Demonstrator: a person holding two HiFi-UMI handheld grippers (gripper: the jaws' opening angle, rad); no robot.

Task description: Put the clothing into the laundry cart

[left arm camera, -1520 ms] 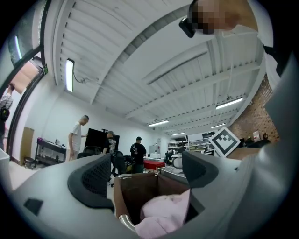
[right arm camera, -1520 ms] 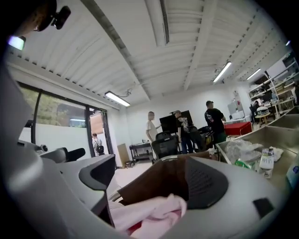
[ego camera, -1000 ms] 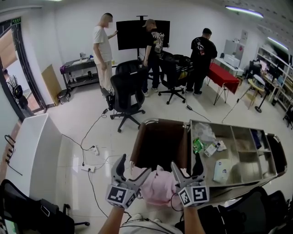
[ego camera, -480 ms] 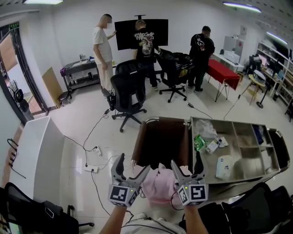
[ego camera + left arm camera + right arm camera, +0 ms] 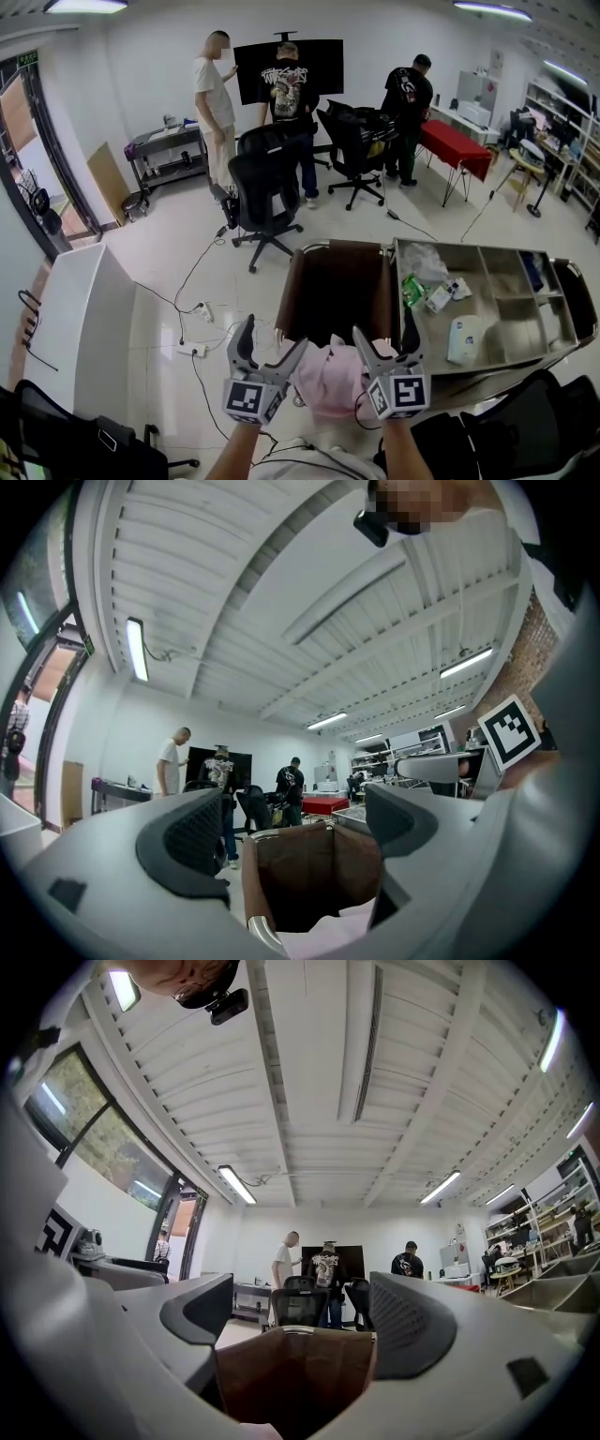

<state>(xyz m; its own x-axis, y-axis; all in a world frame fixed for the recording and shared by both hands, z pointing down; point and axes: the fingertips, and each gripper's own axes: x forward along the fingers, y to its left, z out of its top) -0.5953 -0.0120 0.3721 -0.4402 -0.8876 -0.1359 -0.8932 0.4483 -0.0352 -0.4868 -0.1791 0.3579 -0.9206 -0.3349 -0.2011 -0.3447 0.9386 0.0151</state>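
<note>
Since a sec ago the cart [image 5: 291,298] has slid a bit lower in head view; grippers barely shifted. Pink clothing [image 5: 328,375] sits bunched betw. left gripper [image 5: 274,336] & right gripper [image 5: 384,328]. Both have jaws wide apart and pinch nothing; the clothing seems propped on the inner jaws. Cart lies straight ahead, just beyond, equally near both.

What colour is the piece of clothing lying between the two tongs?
Pale pink. The clothing shows best in the head view.
</note>
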